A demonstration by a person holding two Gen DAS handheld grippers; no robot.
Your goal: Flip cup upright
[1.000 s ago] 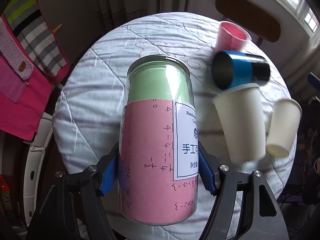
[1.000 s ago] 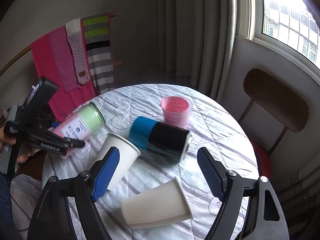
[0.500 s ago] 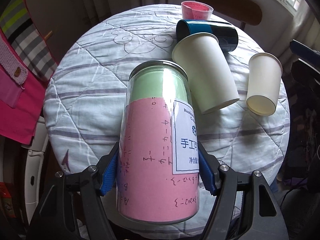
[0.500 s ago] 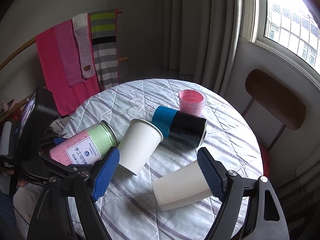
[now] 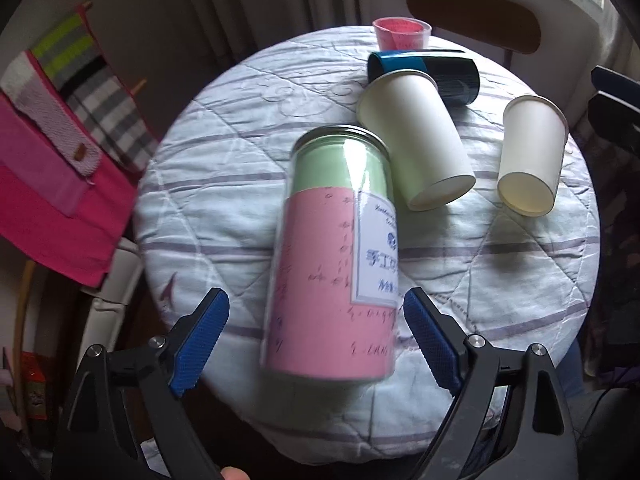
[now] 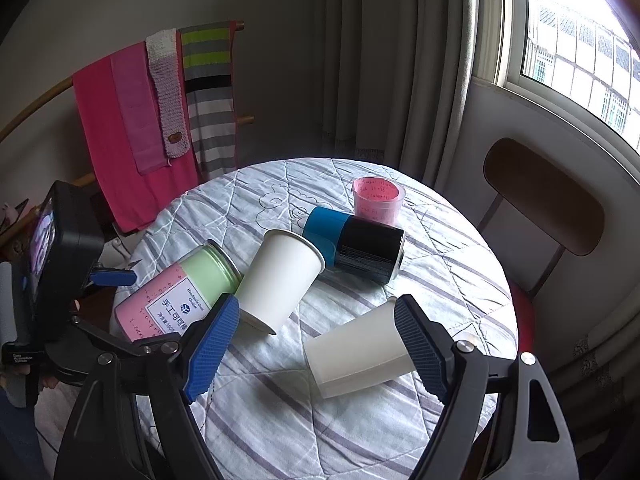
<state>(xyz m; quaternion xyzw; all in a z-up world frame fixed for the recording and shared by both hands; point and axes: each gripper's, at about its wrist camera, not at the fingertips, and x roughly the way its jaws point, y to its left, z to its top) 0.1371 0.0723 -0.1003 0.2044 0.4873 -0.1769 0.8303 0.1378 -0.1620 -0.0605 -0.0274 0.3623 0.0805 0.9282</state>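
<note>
A round table (image 6: 440, 264) under a quilted striped cloth, with curtains (image 6: 380, 60) and a chair (image 6: 544, 196) behind, carries a jar (image 5: 336, 256) lying between the wide left gripper (image 5: 316, 340), and 2 tipped paper cups (image 6: 284, 280) (image 6: 360, 352) by the wide right gripper (image 6: 316, 344).

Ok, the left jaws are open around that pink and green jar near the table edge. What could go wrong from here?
1. The pink and green jar looks blurred and tilted between the left gripper fingers, apparently unsupported; it may roll off the table edge.
2. It sits right beside a tipped white paper cup, so it could knock that.
3. The right gripper hovers open close over the other white cup and might nudge it.
</note>
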